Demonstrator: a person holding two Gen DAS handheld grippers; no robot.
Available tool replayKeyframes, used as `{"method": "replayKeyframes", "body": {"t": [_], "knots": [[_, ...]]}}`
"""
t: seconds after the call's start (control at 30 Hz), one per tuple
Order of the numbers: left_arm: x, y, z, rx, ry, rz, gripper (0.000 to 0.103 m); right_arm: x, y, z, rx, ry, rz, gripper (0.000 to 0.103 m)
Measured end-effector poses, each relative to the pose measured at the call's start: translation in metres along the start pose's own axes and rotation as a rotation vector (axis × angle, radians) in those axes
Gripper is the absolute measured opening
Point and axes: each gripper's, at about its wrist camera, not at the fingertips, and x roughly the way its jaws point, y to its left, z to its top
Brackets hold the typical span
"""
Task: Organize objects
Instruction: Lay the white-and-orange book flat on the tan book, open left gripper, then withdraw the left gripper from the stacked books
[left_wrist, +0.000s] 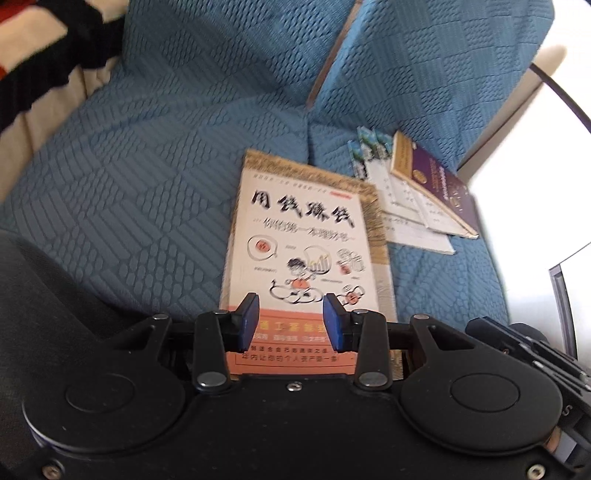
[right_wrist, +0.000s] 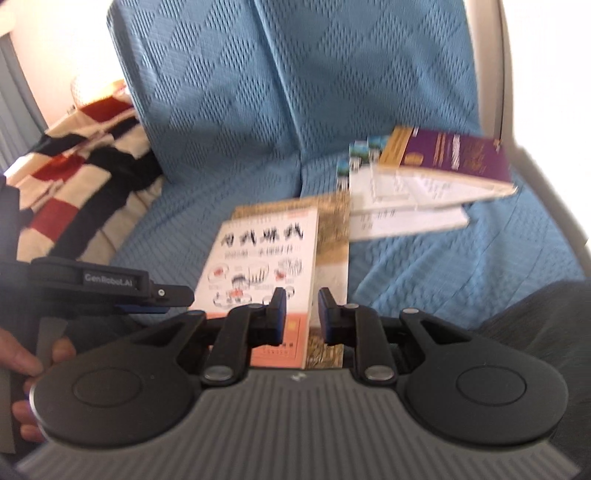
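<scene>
A white book with black characters and cartoon drawings (left_wrist: 299, 236) (right_wrist: 266, 251) lies flat on a larger gold-patterned book (left_wrist: 376, 229) (right_wrist: 332, 236) on the blue sofa seat (left_wrist: 147, 166). My left gripper (left_wrist: 290, 323) hovers over the book's orange lower end. It is open, with the cover showing through the gap between its blue pads. My right gripper (right_wrist: 302, 317) hangs over the white book's right edge, jaws narrowly apart and holding nothing. The left gripper (right_wrist: 177, 301) shows side-on left of the books in the right wrist view.
A purple book (left_wrist: 439, 181) (right_wrist: 454, 155) rests on several white booklets (left_wrist: 406, 218) (right_wrist: 406, 218) at the seat's back right. A striped red, black and cream blanket (right_wrist: 74, 177) lies on the left. A person's hand (right_wrist: 22, 362) holds the left gripper; a dark trouser leg (right_wrist: 535, 325) is on the right.
</scene>
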Motion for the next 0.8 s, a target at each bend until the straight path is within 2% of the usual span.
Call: {"method": "replayKeyframes", "body": {"t": [0.2,0.53,0.8], "knots": [[-0.032,-0.024,-0.002,0.034,-0.057,-0.013,0.035,-0.037,0.001,0.012,0.007,-0.078,-0.023,0.021],[-0.079,-0.071,-0.021,0.066,-0.103,-0.097,0.035,-0.093,0.016,0.014,-0.004,-0.171,-0.065,0.022],[-0.092,-0.088,-0.021,0.097,-0.126,-0.114,0.035,-0.11,0.007,0.015,0.017,-0.205,-0.087,0.022]]}}
